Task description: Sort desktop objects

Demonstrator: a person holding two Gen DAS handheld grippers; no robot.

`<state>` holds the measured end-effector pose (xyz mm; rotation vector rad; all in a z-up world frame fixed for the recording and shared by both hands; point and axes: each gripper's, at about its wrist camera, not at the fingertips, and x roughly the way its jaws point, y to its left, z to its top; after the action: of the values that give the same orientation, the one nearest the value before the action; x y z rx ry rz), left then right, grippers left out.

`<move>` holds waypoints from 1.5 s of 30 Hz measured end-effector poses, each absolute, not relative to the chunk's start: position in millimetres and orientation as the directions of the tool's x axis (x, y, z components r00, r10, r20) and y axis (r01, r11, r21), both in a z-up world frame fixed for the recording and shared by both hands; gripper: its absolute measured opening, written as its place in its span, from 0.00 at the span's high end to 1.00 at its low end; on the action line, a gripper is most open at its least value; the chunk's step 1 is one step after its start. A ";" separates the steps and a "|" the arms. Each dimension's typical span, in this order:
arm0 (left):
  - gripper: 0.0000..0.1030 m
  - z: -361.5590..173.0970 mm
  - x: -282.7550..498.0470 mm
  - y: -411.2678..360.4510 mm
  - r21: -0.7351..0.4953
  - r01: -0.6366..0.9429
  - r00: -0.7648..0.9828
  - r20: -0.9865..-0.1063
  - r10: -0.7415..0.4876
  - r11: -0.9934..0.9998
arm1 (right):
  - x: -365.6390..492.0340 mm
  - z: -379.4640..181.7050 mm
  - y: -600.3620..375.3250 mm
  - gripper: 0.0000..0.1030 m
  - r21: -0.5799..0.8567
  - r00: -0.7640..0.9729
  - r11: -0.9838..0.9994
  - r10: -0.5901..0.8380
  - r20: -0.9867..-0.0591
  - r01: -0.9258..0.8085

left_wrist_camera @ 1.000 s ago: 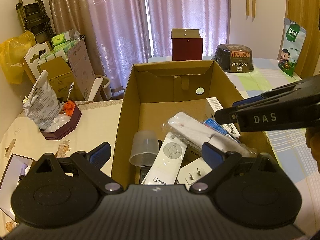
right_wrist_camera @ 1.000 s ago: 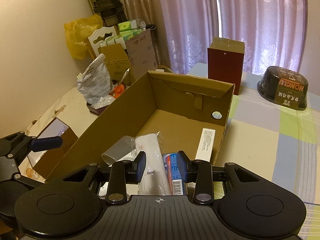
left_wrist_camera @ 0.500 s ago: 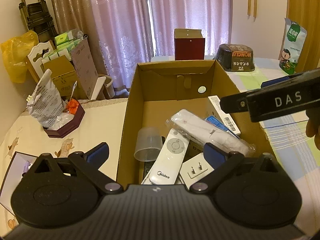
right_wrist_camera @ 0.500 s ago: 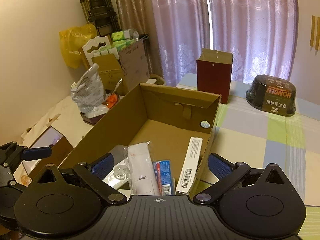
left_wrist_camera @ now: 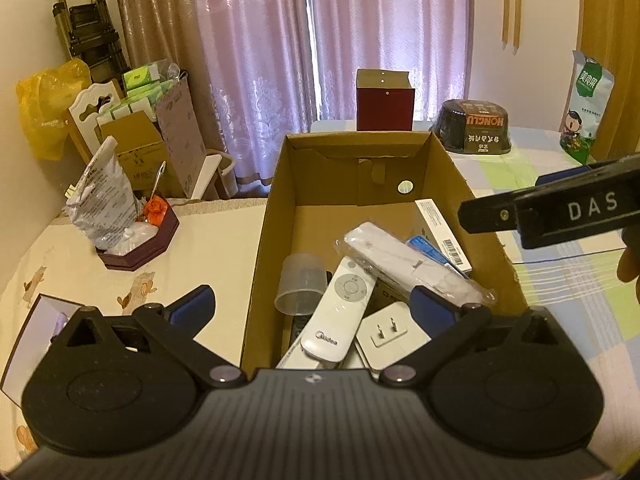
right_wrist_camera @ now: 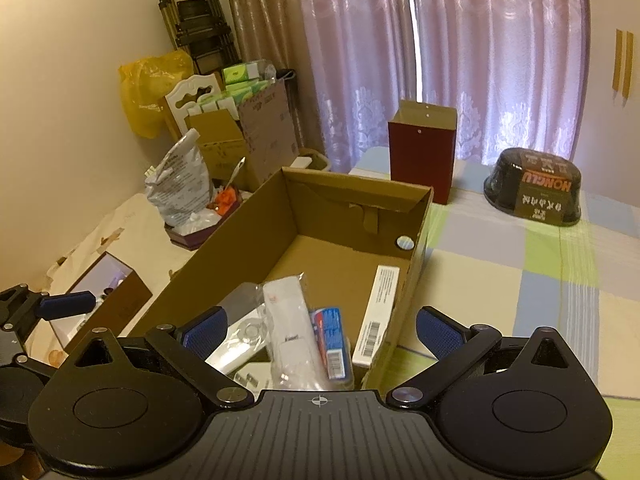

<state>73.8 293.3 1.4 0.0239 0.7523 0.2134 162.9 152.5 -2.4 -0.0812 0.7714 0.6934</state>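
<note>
An open cardboard box [left_wrist_camera: 276, 216] is taken as the landmark. The left gripper [left_wrist_camera: 312, 308] is held over its near end with the jaws spread wide and nothing between them; the right gripper [right_wrist_camera: 320, 330] is likewise spread wide and empty, over the near right corner of the box.

Inside the box, toward its near end, a white Midea remote [left_wrist_camera: 340, 316] is seen lying under a plastic-wrapped white remote [left_wrist_camera: 404, 264]. A translucent cup [left_wrist_camera: 302, 284] lies at the left of the remotes and a white plug adapter [left_wrist_camera: 390, 334] at the near end. Only in the left wrist view are the Midea name and the adapter's prongs shown plainly. A white barcoded carton [right_wrist_camera: 378, 316] leaning against the right wall and a blue-and-red tube [right_wrist_camera: 330, 340] beside it are shown more fully in the right wrist view.

Beyond the far wall of the box, a dark red box [right_wrist_camera: 422, 150] stands upright. A green-and-white snack bag [left_wrist_camera: 586, 116], far right of the box, appears in the left wrist view alone.
</note>
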 end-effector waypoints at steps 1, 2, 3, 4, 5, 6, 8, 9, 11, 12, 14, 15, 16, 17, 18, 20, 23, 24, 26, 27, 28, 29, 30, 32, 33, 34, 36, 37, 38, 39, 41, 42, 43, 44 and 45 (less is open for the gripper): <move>0.01 2.3 71.4 292.5 0.098 -0.186 0.709 -0.676 0.202 0.978 | 159.8 -1.3 150.9 0.00 0.178 0.507 0.778 0.546 -0.667 -0.603; 0.01 3.3 68.7 291.6 0.097 -0.188 0.708 -0.677 0.204 0.977 | 156.5 -0.4 149.2 0.00 0.179 0.504 0.777 0.546 -0.669 -0.603; 0.01 4.3 65.8 290.9 0.097 -0.190 0.707 -0.677 0.205 0.977 | 153.2 0.4 147.7 0.00 0.179 0.502 0.778 0.544 -0.673 -0.603; 0.01 5.4 62.7 290.1 0.098 -0.193 0.706 -0.677 0.207 0.976 | 149.9 1.1 146.1 0.00 0.178 0.500 0.779 0.541 -0.676 -0.602; 0.01 6.6 59.4 289.2 0.099 -0.195 0.706 -0.677 0.210 0.976 | 146.7 1.8 144.3 0.00 0.179 0.499 0.781 0.538 -0.679 -0.599; 0.01 7.8 55.8 288.1 0.102 -0.196 0.706 -0.676 0.212 0.975 | 143.3 2.9 141.8 0.00 0.182 0.498 0.784 0.535 -0.683 -0.594; 0.01 11.0 47.5 286.0 0.106 -0.200 0.706 -0.673 0.219 0.974 | 136.7 5.2 136.1 0.00 0.187 0.497 0.792 0.527 -0.689 -0.581; 0.01 12.8 43.2 284.8 0.104 -0.202 0.708 -0.672 0.218 0.974 | 133.2 6.4 132.8 0.00 0.190 0.498 0.797 0.523 -0.691 -0.573; 0.01 16.2 34.5 282.3 0.092 -0.204 0.711 -0.670 0.212 0.975 | 126.0 8.8 125.1 0.00 0.201 0.500 0.807 0.517 -0.695 -0.555; 0.01 17.4 30.4 280.6 0.087 -0.204 0.711 -0.672 0.208 0.975 | 122.0 10.2 121.2 0.00 0.206 0.501 0.811 0.515 -0.696 -0.547; 0.01 19.4 22.6 276.7 0.080 -0.203 0.709 -0.676 0.203 0.976 | 114.2 13.5 114.5 0.00 0.214 0.504 0.816 0.515 -0.694 -0.537; 0.01 20.6 18.9 274.7 0.078 -0.205 0.707 -0.677 0.203 0.976 | 110.2 15.2 111.2 0.00 0.218 0.506 0.818 0.514 -0.693 -0.532; 0.01 22.0 15.2 272.8 0.075 -0.208 0.706 -0.679 0.203 0.975 | 106.3 17.0 108.9 0.00 0.221 0.507 0.821 0.512 -0.693 -0.527; 0.01 23.5 11.6 271.2 0.072 -0.210 0.706 -0.679 0.203 0.975 | 102.4 18.8 106.9 0.00 0.224 0.508 0.823 0.511 -0.694 -0.523; 0.01 25.3 7.8 269.8 0.068 -0.213 0.706 -0.679 0.202 0.975 | 98.5 20.7 105.8 0.00 0.226 0.508 0.823 0.512 -0.692 -0.522; 0.01 29.3 -0.3 267.1 0.061 -0.219 0.707 -0.678 0.201 0.974 | 90.7 24.8 104.2 0.00 0.229 0.509 0.820 0.518 -0.688 -0.524; 0.01 36.1 -11.5 263.7 0.067 -0.227 0.705 -0.677 0.211 0.972 | 79.9 30.6 102.3 0.00 0.236 0.509 0.816 0.525 -0.682 -0.527; 0.01 37.9 -14.6 262.6 0.069 -0.229 0.704 -0.677 0.214 0.971 | 77.3 32.2 102.3 0.00 0.238 0.510 0.816 0.528 -0.679 -0.527; 0.01 41.6 -19.8 261.9 0.071 -0.227 0.706 -0.675 0.214 0.971 | 72.3 35.4 102.4 0.00 0.242 0.509 0.814 0.532 -0.677 -0.528; 0.01 43.1 -22.5 261.5 0.072 -0.228 0.706 -0.675 0.216 0.971 | 69.9 37.1 102.6 0.00 0.243 0.508 0.813 0.534 -0.676 -0.529; 0.01 44.6 -25.2 261.4 0.074 -0.231 0.706 -0.674 0.220 0.970 | 67.6 38.4 102.9 0.00 0.242 0.508 0.812 0.534 -0.676 -0.531; 0.01 46.1 -27.5 261.6 0.073 -0.234 0.704 -0.675 0.221 0.969 | 65.6 39.5 103.5 0.00 0.239 0.507 0.811 0.533 -0.678 -0.534; 0.01 47.5 -29.5 261.9 0.071 -0.237 0.701 -0.678 0.221 0.969 | 63.5 40.7 104.0 0.00 0.236 0.506 0.811 0.532 -0.679 -0.536; 0.01 50.9 -35.1 262.4 0.063 -0.245 0.701 -0.677 0.222 0.968 | 60.1 43.4 104.3 0.00 0.238 0.506 0.809 0.535 -0.677 -0.537; 0.01 52.6 -37.4 262.5 0.061 -0.248 0.701 -0.677 0.222 0.967 | 58.3 44.5 104.4 0.00 0.240 0.505 0.808 0.537 -0.676 -0.538; 0.01 54.3 -39.8 262.2 0.060 -0.250 0.700 -0.678 0.223 0.966 | 56.6 45.4 104.5 0.00 0.242 0.504 0.807 0.538 -0.676 -0.538; 0.01 57.5 -43.5 261.1 0.064 -0.251 0.700 -0.677 0.226 0.966 | 52.5 47.3 104.7 0.00 0.243 0.503 0.806 0.541 -0.674 -0.540; 0.01 58.9 -45.5 260.1 0.064 -0.250 0.702 -0.675 0.226 0.966 | 50.4 47.4 104.4 0.00 0.244 0.503 0.805 0.542 -0.674 -0.541; 0.01 60.2 -48.0 258.9 0.063 -0.250 0.704 -0.673 0.226 0.966 | 48.4 47.0 103.9 0.00 0.244 0.502 0.805 0.542 -0.674 -0.541; 0.01 61.6 -50.7 257.8 0.062 -0.251 0.706 -0.670 0.227 0.966 | 46.5 46.7 103.5 0.00 0.245 0.501 0.804 0.543 -0.674 -0.541; 0.01 63.1 -55.0 256.0 0.061 -0.256 0.709 -0.667 0.230 0.965 | 43.4 44.9 102.2 0.00 0.243 0.502 0.807 0.539 -0.677 -0.538; 0.01 63.4 -57.0 255.2 0.060 -0.257 0.710 -0.666 0.231 0.965 | 42.2 43.7 101.5 0.00 0.242 0.501 0.808 0.536 -0.679 -0.537; 0.01 63.4 -58.5 254.3 0.059 -0.258 0.709 -0.666 0.230 0.964 | 41.2 42.5 100.6 0.00 0.243 0.499 0.810 0.534 -0.682 -0.535; 0.01 63.1 -59.9 253.3 0.057 -0.259 0.707 -0.668 0.230 0.964 | 40.1 41.3 99.5 0.00 0.244 0.497 0.811 0.532 -0.685 -0.532; 0.01 62.9 -61.2 252.3 0.056 -0.260 0.706 -0.670 0.230 0.964 | 39.1 40.2 98.2 0.00 0.245 0.495 0.812 0.531 -0.688 -0.530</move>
<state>-61.2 252.3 62.9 -0.0438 0.7388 0.2723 39.1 98.2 40.2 0.0008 0.8337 0.6426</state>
